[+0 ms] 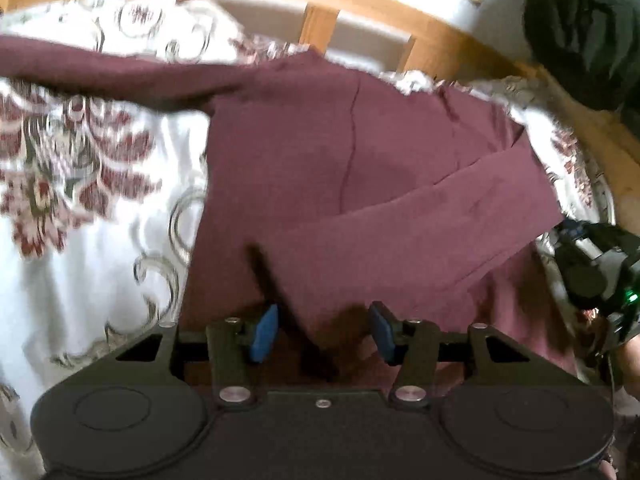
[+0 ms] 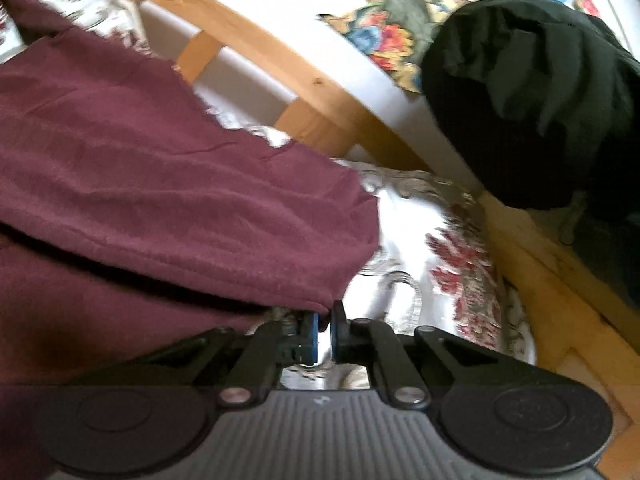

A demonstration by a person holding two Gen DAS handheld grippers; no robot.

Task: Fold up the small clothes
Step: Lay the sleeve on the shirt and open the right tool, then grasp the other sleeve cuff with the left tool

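A maroon long-sleeved top [image 1: 320, 152] lies on a floral bedspread [image 1: 80, 200], one sleeve stretched to the left and the other folded across its body. My left gripper [image 1: 323, 332] is open just above the top's lower part, with nothing between its blue pads [image 1: 264, 332]. My right gripper [image 2: 325, 336] is shut on the edge of the maroon top [image 2: 160, 200] at the folded sleeve's corner. The right gripper also shows at the right edge of the left wrist view [image 1: 592, 264].
A wooden bed frame [image 1: 440, 40] runs along the far side [image 2: 320, 120]. A dark green bundle of cloth [image 2: 540, 100] sits on the frame at the right. A colourful patterned cloth [image 2: 400, 32] lies behind it.
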